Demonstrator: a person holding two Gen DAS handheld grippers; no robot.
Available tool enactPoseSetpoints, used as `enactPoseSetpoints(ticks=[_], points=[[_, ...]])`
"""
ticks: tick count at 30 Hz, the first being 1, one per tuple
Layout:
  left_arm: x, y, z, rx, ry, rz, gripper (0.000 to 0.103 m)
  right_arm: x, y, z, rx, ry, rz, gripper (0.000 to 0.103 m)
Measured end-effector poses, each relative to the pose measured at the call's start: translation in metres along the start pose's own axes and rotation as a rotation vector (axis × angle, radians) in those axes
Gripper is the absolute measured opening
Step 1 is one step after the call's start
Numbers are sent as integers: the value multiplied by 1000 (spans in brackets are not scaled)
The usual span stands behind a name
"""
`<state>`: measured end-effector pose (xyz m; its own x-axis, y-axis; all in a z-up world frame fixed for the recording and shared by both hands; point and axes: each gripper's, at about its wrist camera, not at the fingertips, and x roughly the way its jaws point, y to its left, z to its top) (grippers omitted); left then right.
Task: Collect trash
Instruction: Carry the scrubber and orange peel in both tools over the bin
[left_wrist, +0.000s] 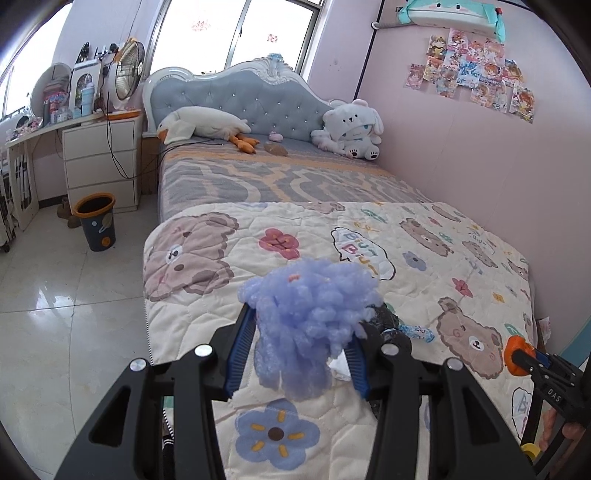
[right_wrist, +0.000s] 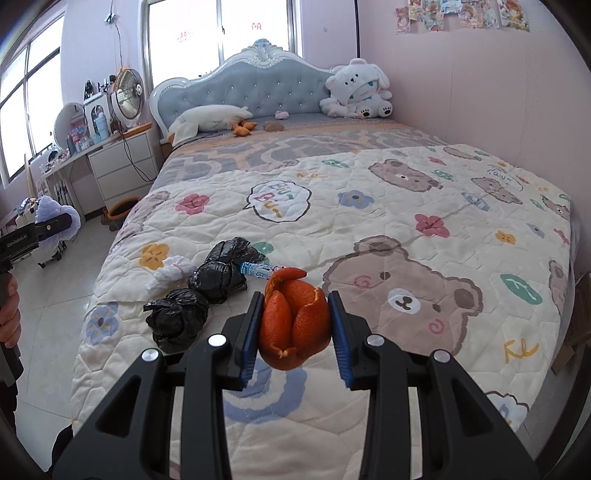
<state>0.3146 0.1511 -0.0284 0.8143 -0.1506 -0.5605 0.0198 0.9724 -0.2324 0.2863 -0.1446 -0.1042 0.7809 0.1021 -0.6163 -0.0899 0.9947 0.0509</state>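
Your left gripper pinches a purple foam wad between its fingers, low in the centre of the left wrist view, above the quilt. Your right gripper pinches an orange peel in the lower centre of its view. More trash lies on the quilt to the left of the peel: two black bags, white paper and a small wrapper. The bin stands on the floor at the left of the left wrist view.
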Motion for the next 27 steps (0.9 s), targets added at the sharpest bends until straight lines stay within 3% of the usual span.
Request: enactPoseSetpoints(ticks=[16,27], points=[[-50,-17,-15,34,-31,-2,43,-64,-20,-18,38,-45,5,34],[-80,-50,-34,63,-40,-66,43,-106,-36,-42,67,-61,-4,34]])
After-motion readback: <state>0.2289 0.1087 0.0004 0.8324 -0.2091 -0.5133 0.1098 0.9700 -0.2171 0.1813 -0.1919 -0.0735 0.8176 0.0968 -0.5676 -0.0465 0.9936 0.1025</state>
